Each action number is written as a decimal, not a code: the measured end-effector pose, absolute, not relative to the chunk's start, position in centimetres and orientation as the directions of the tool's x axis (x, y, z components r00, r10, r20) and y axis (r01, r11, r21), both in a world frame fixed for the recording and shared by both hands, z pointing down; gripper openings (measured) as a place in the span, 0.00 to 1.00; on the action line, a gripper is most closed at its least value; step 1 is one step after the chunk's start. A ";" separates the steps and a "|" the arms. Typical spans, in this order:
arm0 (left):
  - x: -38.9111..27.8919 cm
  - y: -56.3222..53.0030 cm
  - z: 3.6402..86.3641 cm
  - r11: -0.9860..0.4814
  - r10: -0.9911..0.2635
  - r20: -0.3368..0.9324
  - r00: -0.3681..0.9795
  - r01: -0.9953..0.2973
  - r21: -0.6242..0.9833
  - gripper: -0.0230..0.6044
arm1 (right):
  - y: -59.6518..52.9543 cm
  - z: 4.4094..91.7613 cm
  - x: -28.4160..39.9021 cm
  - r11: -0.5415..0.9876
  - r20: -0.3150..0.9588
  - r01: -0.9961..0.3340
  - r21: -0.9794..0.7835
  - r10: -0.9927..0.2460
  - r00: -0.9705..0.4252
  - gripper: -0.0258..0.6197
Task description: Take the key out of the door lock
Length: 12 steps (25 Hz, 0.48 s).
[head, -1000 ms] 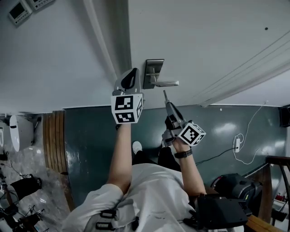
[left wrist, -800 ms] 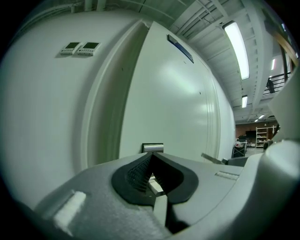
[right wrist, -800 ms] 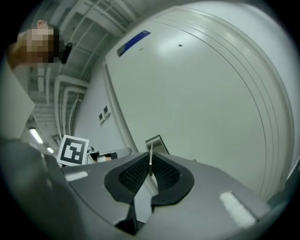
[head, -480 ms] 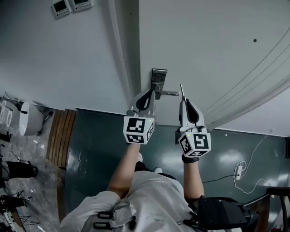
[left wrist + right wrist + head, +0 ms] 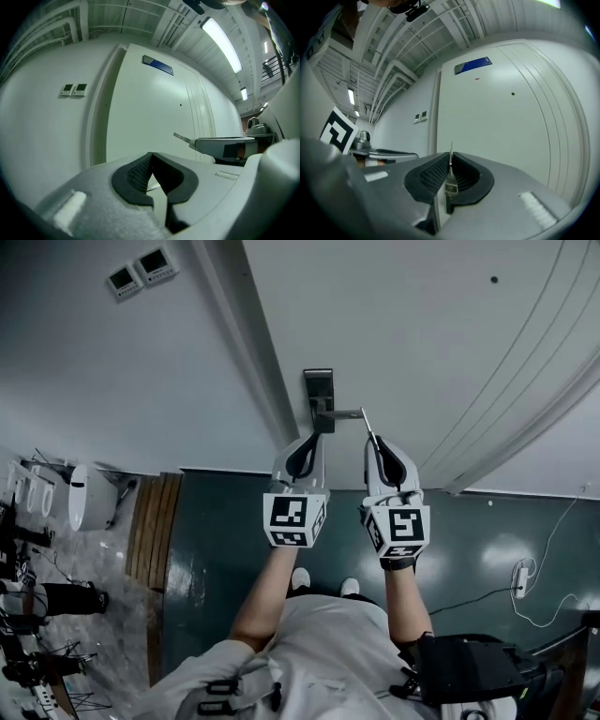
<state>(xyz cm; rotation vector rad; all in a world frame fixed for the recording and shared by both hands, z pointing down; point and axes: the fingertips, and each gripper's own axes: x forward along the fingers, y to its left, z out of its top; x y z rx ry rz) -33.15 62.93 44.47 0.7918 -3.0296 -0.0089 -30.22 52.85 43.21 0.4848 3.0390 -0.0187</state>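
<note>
The silver door lock plate (image 5: 319,395) with its lever handle (image 5: 342,414) sits on the pale door (image 5: 422,343). My right gripper (image 5: 377,444) is shut on the key (image 5: 369,425), whose blade pokes out past the jaw tips just right of the lever's end, free of the lock. In the right gripper view the key (image 5: 450,174) stands thin and upright between the pads. My left gripper (image 5: 305,442) is shut on nothing, just below the lock plate. In the left gripper view my left gripper (image 5: 151,164) faces the door, and the key (image 5: 182,138) shows at the right gripper's tip.
The door frame (image 5: 253,343) runs left of the lock. Two small wall panels (image 5: 141,271) hang on the wall further left. A dark green floor (image 5: 216,540) lies below, with a cable and plug (image 5: 520,579) at the right and gear along the left edge.
Both grippers have risen toward the lock and now stand side by side. The right gripper has rolled upright with the key held in it.
</note>
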 end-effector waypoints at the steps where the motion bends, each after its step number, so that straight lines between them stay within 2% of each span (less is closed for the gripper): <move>1: -33.2 62.7 44.0 0.867 -0.498 -0.002 -0.867 -0.498 0.001 0.04 | 52.9 42.7 -30.1 0.953 -0.077 0.304 0.013 0.304 -0.949 0.08; 7: -33.4 63.1 41.6 0.842 -0.539 -0.063 -0.840 -0.539 -0.016 0.04 | 54.0 40.4 -30.3 0.962 -0.107 0.266 0.065 0.271 -0.956 0.08; 12: -33.8 65.9 41.7 0.845 -0.533 -0.066 -0.843 -0.535 0.011 0.04 | 57.4 40.7 -30.5 0.955 -0.089 0.280 0.093 0.288 -0.954 0.08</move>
